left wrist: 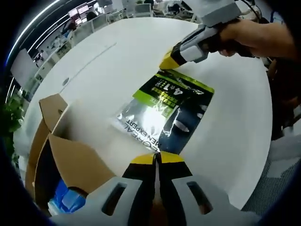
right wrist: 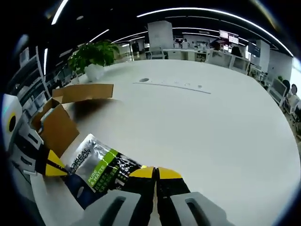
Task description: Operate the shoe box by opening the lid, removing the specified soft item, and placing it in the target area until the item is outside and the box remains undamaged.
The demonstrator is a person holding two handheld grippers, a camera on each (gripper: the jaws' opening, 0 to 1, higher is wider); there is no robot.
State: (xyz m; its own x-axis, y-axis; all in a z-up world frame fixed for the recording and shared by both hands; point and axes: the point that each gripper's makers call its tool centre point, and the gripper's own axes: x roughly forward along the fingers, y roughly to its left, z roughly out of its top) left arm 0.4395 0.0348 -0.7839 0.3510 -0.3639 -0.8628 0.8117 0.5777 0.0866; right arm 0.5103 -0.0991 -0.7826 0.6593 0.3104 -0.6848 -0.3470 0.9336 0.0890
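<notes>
A silver, black and green L'Oréal Men Expert pouch [left wrist: 164,113] hangs stretched between two handheld grippers over a white round table [left wrist: 94,61], outside the open cardboard shoe box [left wrist: 61,160]. In the left gripper view, the pouch's long axis runs from about 6 o'clock up toward 12 o'clock, its printed face turned to the camera. The left gripper [left wrist: 158,157] has its yellow-tipped fingers pressed together on the pouch's near edge, which sits right at the fingertips. At the far edge, near 12 o'clock, the right gripper [left wrist: 168,61], held in a person's hand [left wrist: 254,40], pinches the green corner. In the right gripper view, the pouch [right wrist: 96,169] extends from the closed right gripper [right wrist: 155,173] toward 9 o'clock, where the left gripper [right wrist: 56,168] holds its other end. The box [right wrist: 61,117] stands at 10 o'clock, flaps raised, beside a potted plant [right wrist: 91,56].
</notes>
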